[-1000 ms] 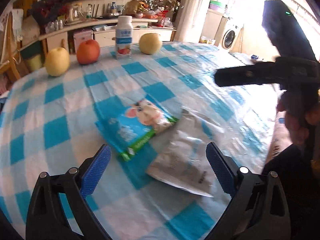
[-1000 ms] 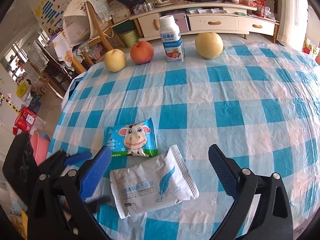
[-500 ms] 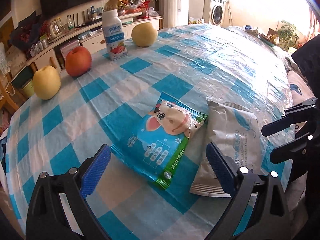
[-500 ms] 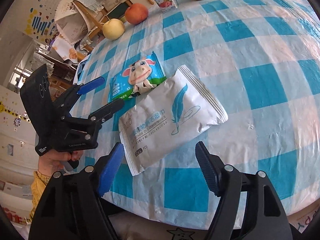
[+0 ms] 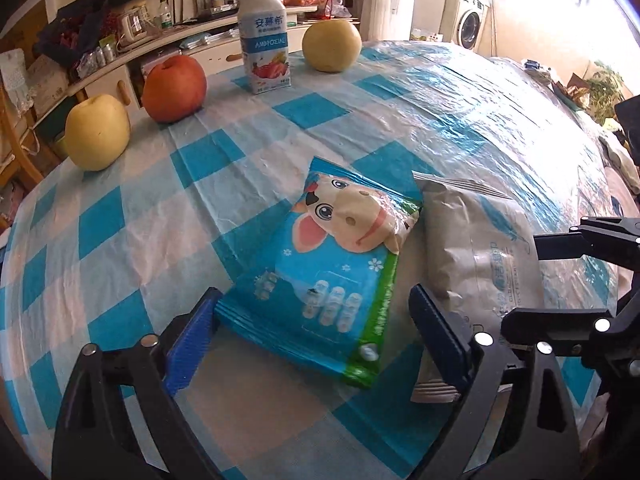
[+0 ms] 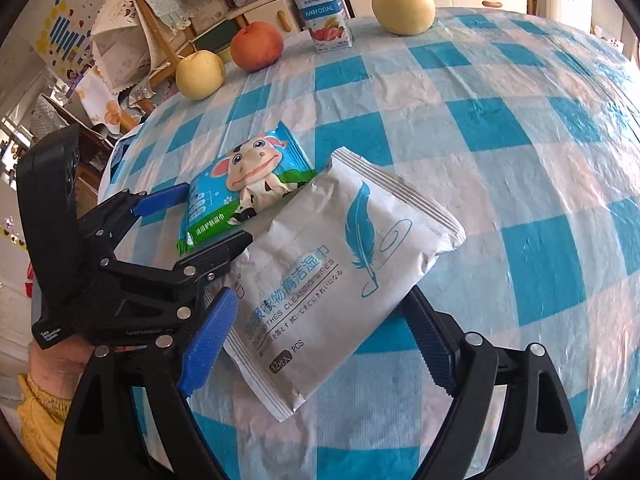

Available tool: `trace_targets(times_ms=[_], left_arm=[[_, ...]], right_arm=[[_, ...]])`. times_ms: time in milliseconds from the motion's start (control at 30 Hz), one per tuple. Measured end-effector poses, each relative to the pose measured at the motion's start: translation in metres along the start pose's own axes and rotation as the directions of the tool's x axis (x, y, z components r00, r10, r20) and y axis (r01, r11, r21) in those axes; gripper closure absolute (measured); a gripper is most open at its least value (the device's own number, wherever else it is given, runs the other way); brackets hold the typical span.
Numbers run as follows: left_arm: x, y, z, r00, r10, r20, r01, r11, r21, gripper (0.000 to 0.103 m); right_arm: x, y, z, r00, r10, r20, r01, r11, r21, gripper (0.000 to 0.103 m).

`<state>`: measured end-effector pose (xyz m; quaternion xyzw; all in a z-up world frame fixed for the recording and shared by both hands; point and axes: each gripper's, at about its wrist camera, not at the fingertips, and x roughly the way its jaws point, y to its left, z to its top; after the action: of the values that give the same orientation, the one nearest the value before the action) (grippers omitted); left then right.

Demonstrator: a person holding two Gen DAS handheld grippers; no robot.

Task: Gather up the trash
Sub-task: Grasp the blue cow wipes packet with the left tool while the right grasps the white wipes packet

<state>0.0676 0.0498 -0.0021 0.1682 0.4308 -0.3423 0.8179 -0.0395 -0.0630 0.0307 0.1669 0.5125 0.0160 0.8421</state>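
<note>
Two wipe packs lie side by side on the blue-and-white checked tablecloth (image 5: 120,220). The blue pack with a cartoon cow (image 5: 336,264) (image 6: 248,184) sits between the fingers of my left gripper (image 5: 312,320) (image 6: 200,224), whose jaws are closing. Its left pad is at the pack's corner, and a gap shows at the right pad. The white pack with a blue feather (image 6: 340,256) (image 5: 480,248) lies between the fingers of my right gripper (image 6: 320,312) (image 5: 532,280), whose jaws are opening, pads just off its edges. The white pack overlaps the cow pack's edge.
At the table's far edge stand a yellow pear (image 5: 96,136), a red apple (image 5: 174,88), a yogurt bottle (image 5: 264,48) and another yellow pear (image 5: 330,46). A hand with a yellow sleeve (image 6: 44,364) holds the left gripper. A sideboard (image 5: 208,40) and a chair (image 6: 160,28) stand beyond the table.
Both grippers have come down onto the table. The cow pack now lies between the left fingers and the white pack between the right fingers. The right jaws narrowed, then widened again.
</note>
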Motion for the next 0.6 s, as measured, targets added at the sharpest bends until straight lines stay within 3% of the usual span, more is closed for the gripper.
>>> trace_targets(times_ms=[200, 400, 600], left_arm=[[-0.003, 0.010, 0.003, 0.999, -0.024, 0.025, 0.027, 0.993, -0.119, 0.021], [-0.004, 0.009, 0.002, 0.999, 0.044, 0.030, -0.039, 0.988, -0.151, 0.035], [-0.009, 0.015, -0.003, 0.997, 0.073, 0.030, -0.065, 0.975, -0.210, 0.040]], right_arm=[[0.009, -0.004, 0.018, 1.000, -0.007, 0.026, 0.007, 1.000, 0.006, 0.011], [0.020, 0.004, 0.027, 0.997, -0.062, 0.036, 0.063, 0.997, -0.038, 0.008], [0.025, 0.007, 0.032, 0.998, -0.063, 0.028, 0.065, 0.996, -0.057, 0.004]])
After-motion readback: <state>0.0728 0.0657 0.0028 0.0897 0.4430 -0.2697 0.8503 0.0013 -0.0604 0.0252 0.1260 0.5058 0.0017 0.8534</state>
